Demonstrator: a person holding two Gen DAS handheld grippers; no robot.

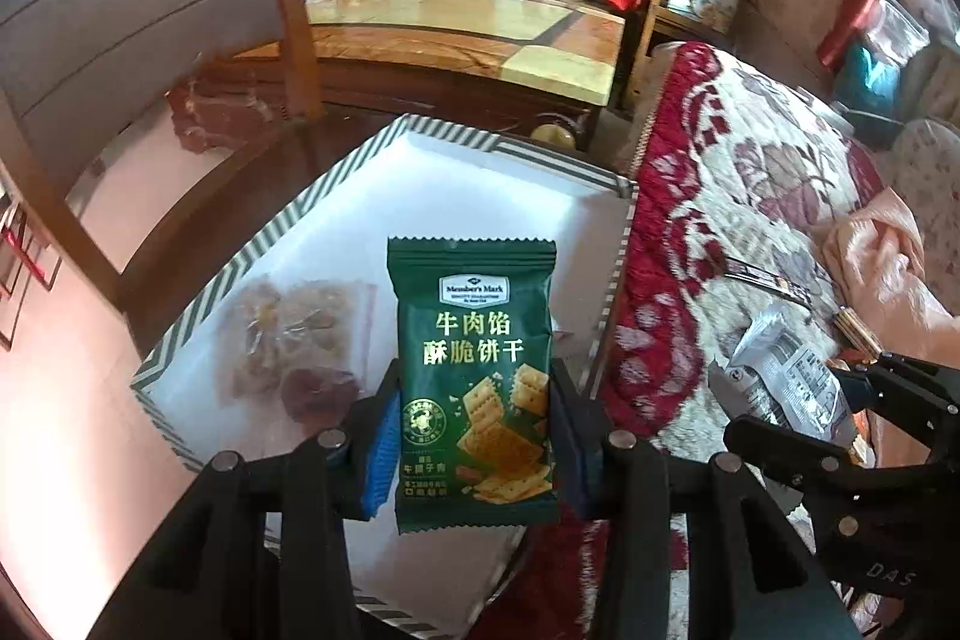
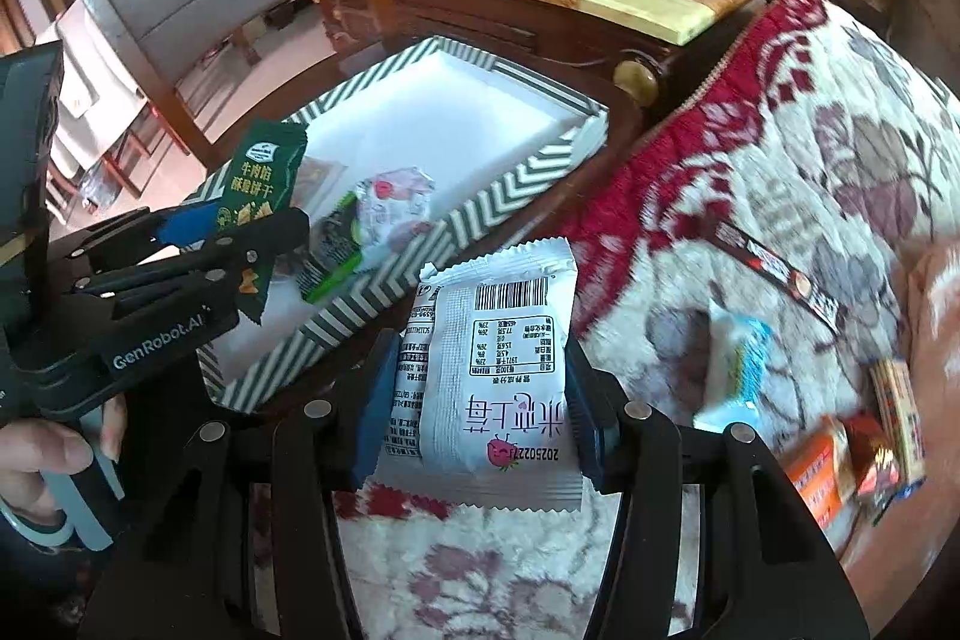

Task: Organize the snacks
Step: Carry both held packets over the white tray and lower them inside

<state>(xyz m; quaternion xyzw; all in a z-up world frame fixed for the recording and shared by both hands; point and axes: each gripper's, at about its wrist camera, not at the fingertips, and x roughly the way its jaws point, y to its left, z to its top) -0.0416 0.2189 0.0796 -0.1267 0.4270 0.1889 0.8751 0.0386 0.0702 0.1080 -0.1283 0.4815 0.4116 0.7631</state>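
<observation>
The striped box (image 1: 198, 304) sits on a dark table, and everything here is placed from it. The left gripper (image 1: 474, 436) hangs over the near part of the box, its blue pads clamped on the sides of a green cracker packet (image 1: 474, 382) held upright above the white floor of the box. Inside the box, to the left of that packet, lies a clear bag of brown snacks (image 1: 288, 340). The right gripper (image 2: 480, 400) is just outside the box's near striped wall, over a red and white floral blanket (image 2: 780, 148), gripping a white strawberry packet (image 2: 498, 370) by its sides. More loose snacks (image 2: 852, 454) lie on the blanket, well right of the box.
</observation>
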